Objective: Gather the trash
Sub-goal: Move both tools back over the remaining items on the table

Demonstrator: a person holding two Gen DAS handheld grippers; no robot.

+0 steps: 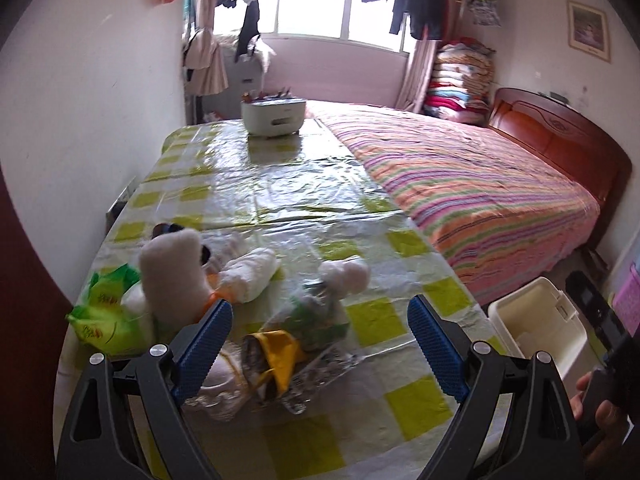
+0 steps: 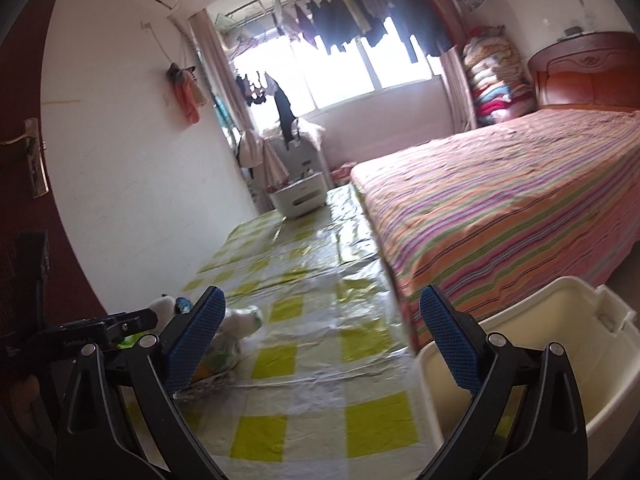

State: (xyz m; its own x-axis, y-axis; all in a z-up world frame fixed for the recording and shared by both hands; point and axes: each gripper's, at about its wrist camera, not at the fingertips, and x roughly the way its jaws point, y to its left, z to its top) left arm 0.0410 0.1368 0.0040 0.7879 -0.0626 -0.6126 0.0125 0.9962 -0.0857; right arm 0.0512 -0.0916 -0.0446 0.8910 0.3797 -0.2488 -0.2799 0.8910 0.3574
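Left wrist alone shows the yellow wrapper between wide left tongs; right tongs wide.

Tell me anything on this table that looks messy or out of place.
Litter is scattered over the near-left part of the checked tablecloth: a crumpled clear plastic bag, a yellow wrapper, white wads and a green packet. None of it is in the white bin beside the table. Both grippers are open.

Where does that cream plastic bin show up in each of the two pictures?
Left wrist view: the bin sits at lower right, beside the table and below the bed's corner.
Right wrist view: the bin fills the lower right, partly behind the right gripper.
Shared landmark: the striped bed.
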